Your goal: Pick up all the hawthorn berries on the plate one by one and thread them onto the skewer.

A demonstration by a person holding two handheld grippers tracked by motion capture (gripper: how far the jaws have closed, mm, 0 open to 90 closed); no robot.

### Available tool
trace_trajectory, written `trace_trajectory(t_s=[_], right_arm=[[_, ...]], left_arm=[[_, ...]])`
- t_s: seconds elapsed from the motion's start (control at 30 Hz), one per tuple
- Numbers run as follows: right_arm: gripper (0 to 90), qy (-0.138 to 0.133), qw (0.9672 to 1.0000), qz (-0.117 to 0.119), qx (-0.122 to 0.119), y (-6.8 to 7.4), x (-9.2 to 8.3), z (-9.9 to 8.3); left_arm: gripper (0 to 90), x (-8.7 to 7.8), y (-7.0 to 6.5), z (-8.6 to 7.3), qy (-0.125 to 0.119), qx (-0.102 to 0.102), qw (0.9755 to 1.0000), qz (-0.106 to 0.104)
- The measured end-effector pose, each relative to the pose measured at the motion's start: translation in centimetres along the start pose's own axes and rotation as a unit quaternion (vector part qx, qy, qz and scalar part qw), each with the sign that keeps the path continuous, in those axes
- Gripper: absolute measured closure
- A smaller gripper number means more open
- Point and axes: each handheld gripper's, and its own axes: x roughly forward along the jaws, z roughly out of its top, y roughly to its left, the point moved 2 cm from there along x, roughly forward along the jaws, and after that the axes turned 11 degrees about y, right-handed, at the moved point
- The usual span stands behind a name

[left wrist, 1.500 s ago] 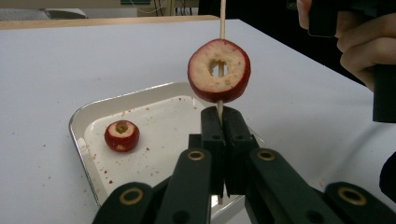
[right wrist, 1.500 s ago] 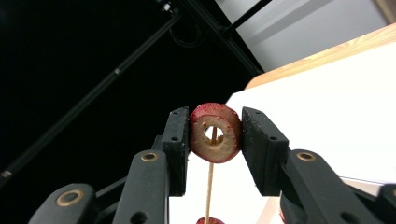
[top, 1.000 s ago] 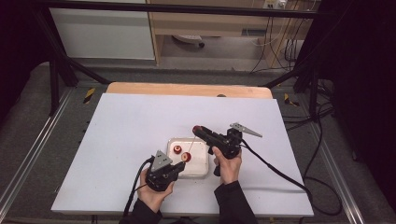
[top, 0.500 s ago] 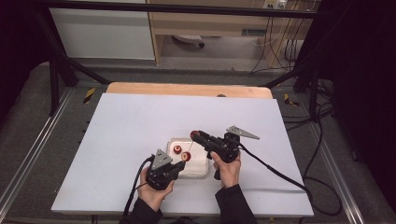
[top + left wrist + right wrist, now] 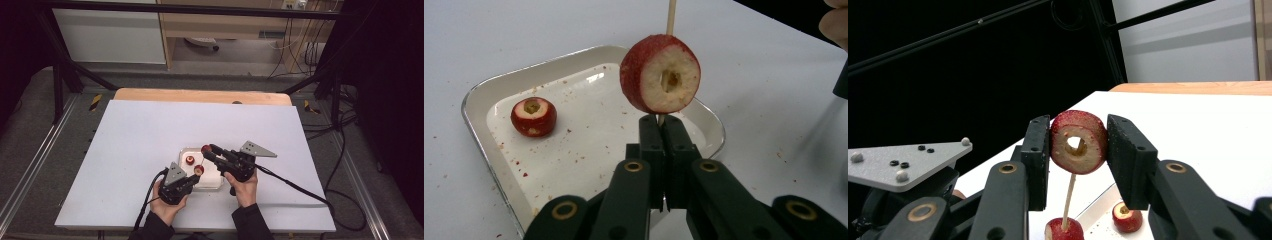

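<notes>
The person's left hand (image 5: 167,202) holds the left gripper (image 5: 192,176) low, with its jaws pressed together on a thin wooden skewer (image 5: 670,17). The right hand (image 5: 243,189) holds the right gripper (image 5: 207,151) raised and pointing left, its jaws clamped on either side of a cored red fruit ring (image 5: 1078,141). Both forearms enter from the bottom edge.

A white table sheet (image 5: 145,145) covers the middle of the frame, with a wooden table edge (image 5: 200,95) along its far side. A white cabinet panel (image 5: 110,35) stands at upper left. Cables (image 5: 292,50) hang at upper right. Yellow-black tape (image 5: 95,101) marks the grey floor (image 5: 30,120) at left.
</notes>
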Motion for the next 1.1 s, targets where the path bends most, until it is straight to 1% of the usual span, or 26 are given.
trace_trajectory(t_s=[0.1,0.17,0.33,0.4,0.5,0.53,0.63,0.73,0.8,1.1], right_arm=[[63.4,-0.001,1.0,0.001,0.007,0.04,-0.06,0.09],[63.5,-0.004,0.9999,0.001,0.011,-0.01,-0.09,0.17],[63.5,-0.02,0.9994,0.001,0.027,-0.02,0.03,0.27],[63.6,-0.023,0.9992,-0.001,0.032,0.01,0.07,0.2],[63.5,-0.028,0.999,-0.003,0.036,0.05,0.2,0.12],[63.6,-0.029,0.999,-0.001,0.035,0.06,0.23,0.08],[63.6,-0.031,0.9994,-0.004,0.012,0.19,0.25,-0.15],[63.7,-0.034,0.9992,-0.001,-0.018,0.51,0.11,-0.43],[63.7,-0.035,0.9989,0.001,-0.03,0.65,0.0,-0.47],[63.7,-0.03,0.9986,-0.004,-0.043,0.78,-0.13,-0.6]], left_arm=[[88.7,-0.18,-0.02,-0.08,-0.007,0.002,1.0,-0.004],[88.7,-0.38,-0.05,-0.13,-0.015,0.006,0.9999,-0.001],[88.9,-0.61,-0.16,-0.17,-0.031,0.008,0.9995,0.003],[88.9,-0.65,-0.14,-0.23,-0.033,0.01,0.9994,0.006],[88.9,-0.63,-0.02,-0.27,-0.034,0.002,0.9994,0.001],[88.9,-0.59,-0.04,-0.32,-0.034,0.003,0.9994,0.001],[88.8,-0.37,-0.02,-0.45,-0.031,-0.001,0.9995,-0.002],[88.8,-0.2,-0.03,-0.5,-0.028,0.0,0.9996,-0.001],[88.8,-0.17,-0.12,-0.5,-0.027,0.0,0.9996,-0.001],[88.8,-0.12,-0.19,-0.58,-0.023,0.004,0.9997,-0.001]])
